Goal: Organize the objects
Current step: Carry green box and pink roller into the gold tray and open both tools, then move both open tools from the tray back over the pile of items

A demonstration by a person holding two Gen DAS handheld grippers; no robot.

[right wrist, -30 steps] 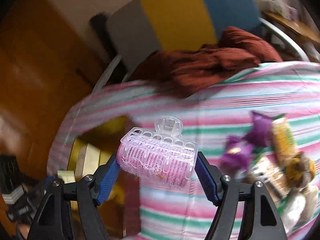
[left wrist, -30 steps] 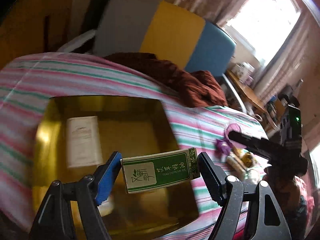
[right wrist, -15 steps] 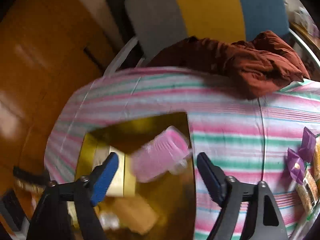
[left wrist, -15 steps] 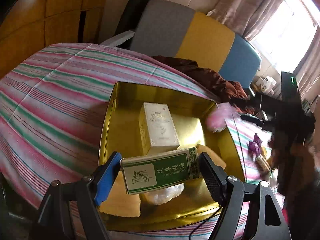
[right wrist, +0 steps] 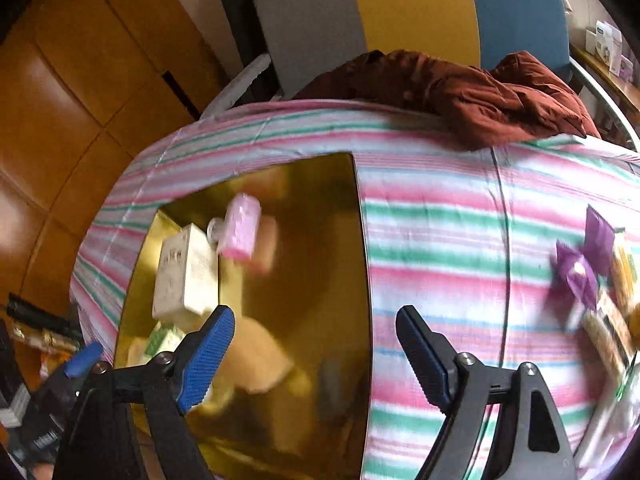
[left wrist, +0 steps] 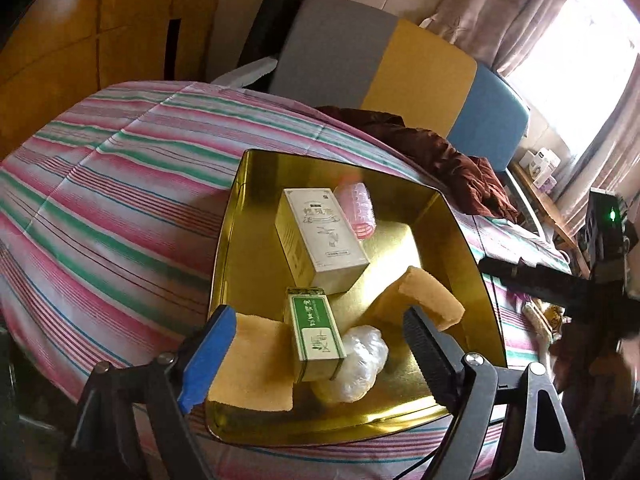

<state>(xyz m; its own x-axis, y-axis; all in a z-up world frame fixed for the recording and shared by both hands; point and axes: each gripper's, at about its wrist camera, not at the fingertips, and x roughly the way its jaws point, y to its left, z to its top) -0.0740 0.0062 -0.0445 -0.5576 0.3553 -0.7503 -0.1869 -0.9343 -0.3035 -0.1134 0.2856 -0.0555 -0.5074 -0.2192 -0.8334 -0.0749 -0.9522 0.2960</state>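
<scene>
Left gripper has just opened; green box now lies below its jaws in the gold tray. Right gripper gapes empty; pink roller dropped beyond.

Green box and pink roller, apparently released, now in tray.
</scene>
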